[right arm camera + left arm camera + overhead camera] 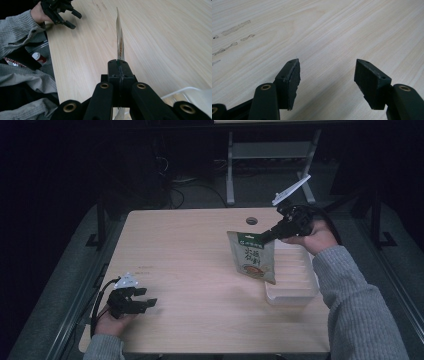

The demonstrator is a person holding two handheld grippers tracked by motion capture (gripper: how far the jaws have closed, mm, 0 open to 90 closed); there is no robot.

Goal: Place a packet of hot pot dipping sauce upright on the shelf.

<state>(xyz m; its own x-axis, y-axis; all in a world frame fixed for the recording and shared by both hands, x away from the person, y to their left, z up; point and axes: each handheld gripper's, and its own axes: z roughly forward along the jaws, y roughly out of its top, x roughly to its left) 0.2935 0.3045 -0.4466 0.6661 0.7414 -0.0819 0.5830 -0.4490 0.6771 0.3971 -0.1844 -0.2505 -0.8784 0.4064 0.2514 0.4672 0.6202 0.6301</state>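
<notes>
A flat snack pouch [253, 258] with a green top band and printed characters hangs in the air at the left edge of a clear plastic tray [295, 285]. My right gripper [266, 236] is shut on the pouch's top edge. In the right gripper view the pouch [119, 37] shows edge-on, rising from between the closed jaws. My left gripper [148, 303] rests low over the table's near left corner, jaws open with nothing between them. The left gripper view shows its two fingertips [291, 75] apart over bare wood.
The light wooden table [190, 250] has a round cable hole [251, 221] near its far edge. Faint smudges [234, 28] mark the wood ahead of the left gripper. A metal stand [270, 155] is on the floor behind the table.
</notes>
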